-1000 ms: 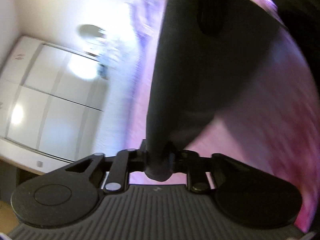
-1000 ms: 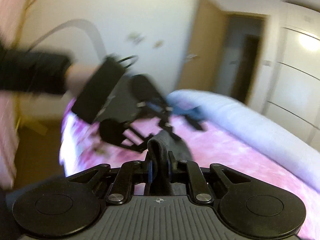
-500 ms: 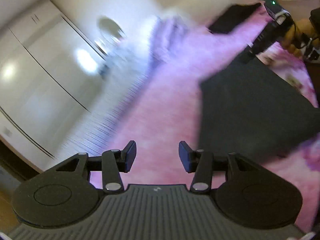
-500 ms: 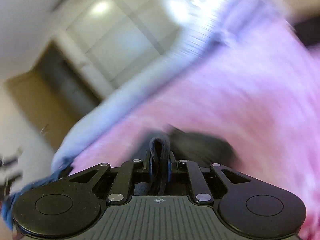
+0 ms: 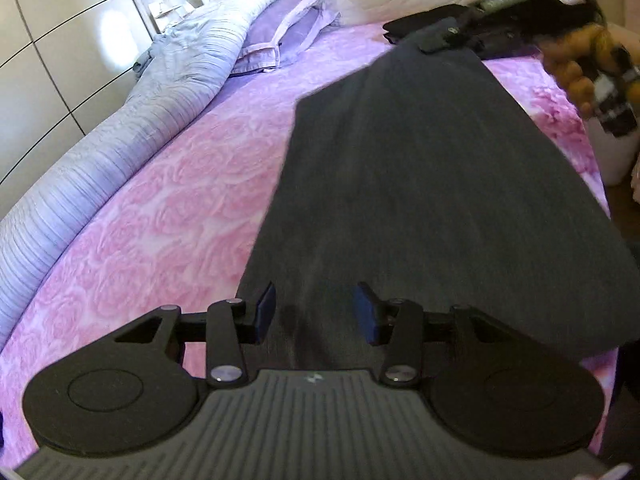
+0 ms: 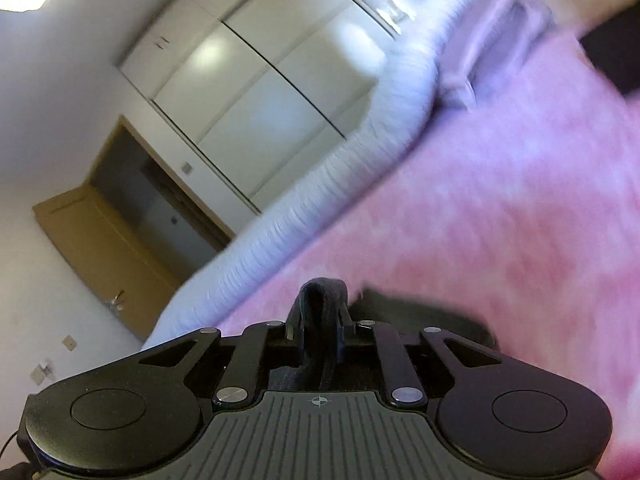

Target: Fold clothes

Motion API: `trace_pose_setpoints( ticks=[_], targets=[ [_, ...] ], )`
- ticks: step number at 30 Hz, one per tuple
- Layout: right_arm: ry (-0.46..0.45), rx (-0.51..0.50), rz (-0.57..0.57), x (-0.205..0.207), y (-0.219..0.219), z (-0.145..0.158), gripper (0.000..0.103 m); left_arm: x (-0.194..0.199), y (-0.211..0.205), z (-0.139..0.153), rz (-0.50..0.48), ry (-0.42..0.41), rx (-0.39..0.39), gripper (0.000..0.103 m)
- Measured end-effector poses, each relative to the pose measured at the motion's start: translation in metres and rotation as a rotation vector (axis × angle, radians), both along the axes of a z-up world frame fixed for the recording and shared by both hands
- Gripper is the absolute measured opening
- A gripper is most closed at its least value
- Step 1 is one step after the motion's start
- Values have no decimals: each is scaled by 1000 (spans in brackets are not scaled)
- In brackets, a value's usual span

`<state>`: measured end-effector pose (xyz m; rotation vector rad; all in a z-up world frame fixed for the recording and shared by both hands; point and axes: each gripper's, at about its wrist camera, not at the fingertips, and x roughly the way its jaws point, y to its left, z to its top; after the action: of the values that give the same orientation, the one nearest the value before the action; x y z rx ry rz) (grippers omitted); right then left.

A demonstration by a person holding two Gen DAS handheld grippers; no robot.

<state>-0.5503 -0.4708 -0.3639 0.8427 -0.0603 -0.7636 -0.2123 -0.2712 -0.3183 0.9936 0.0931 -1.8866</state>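
A dark grey garment (image 5: 432, 184) lies spread flat along the pink bedspread (image 5: 168, 200). My left gripper (image 5: 316, 312) is open and empty, its jaws wide apart just above the garment's near edge. My right gripper (image 5: 452, 38) shows at the garment's far end in the left wrist view. In the right wrist view my right gripper (image 6: 320, 320) is shut on a fold of the dark grey garment (image 6: 322, 312), low over the bedspread (image 6: 500, 248).
A rolled lilac duvet (image 5: 120, 152) runs along the bed's left side, with a purple pillow (image 5: 288, 28) at the head. A black folded item (image 5: 424, 24) lies at the far end. White wardrobe doors (image 6: 260, 92) and a doorway (image 6: 132, 216) stand beyond.
My left gripper let go of the garment and opened. The garment went from hanging in the air to lying flat on the bed. My right gripper swung down, still shut on the fabric.
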Motion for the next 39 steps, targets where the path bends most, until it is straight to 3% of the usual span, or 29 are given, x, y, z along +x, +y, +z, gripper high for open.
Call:
trace_pose_setpoints(
  ticks=[4,8,9,10,11,13,17,21,25,29,30,33,34,35,36,39],
  targets=[
    [98,95,-46,-1,-12,-21,12,-6,-4,-8,-18,-18,9,40],
    [65,133,-65,-14,-6,-36,15,-4,-8,-10,-37,-17,22,40],
    [75,135,-76,-16,-3,-35,21,0,-7,-9,-43,-22,19,41],
    [107,129,-96,-16,3,-27,37,4,-4,-6,-45,-41,8,43],
    [143,121,-112,-16,9,-20,43,10,0,-4,-46,-68,-11,44],
    [238,56,-77,-8,32,1,51,24,7,-1,-44,-120,-40,46],
    [501,-228,172,46,115,42,61,43,23,0,-73,-236,-117,46],
    [668,-430,442,114,201,52,63,37,50,-15,-265,-415,-273,56],
    [921,-517,538,168,239,28,63,25,72,-53,-533,-648,-350,61],
    [1171,-636,522,198,247,-5,63,25,71,-87,-669,-767,-408,62],
    [1233,-666,517,205,249,-13,63,27,67,-91,-679,-770,-426,62],
    [1421,-755,498,228,255,-38,41,26,51,-93,-675,-770,-448,62],
    [1449,-775,499,228,255,-39,27,24,46,-91,-670,-775,-440,61],
    [1435,-783,509,221,253,-33,24,21,41,-90,-665,-780,-432,55],
    [1425,-790,516,212,250,-24,18,18,38,-86,-666,-770,-420,38],
    [1464,-800,487,171,241,10,15,-1,52,-64,-716,-642,-393,34]
  ],
)
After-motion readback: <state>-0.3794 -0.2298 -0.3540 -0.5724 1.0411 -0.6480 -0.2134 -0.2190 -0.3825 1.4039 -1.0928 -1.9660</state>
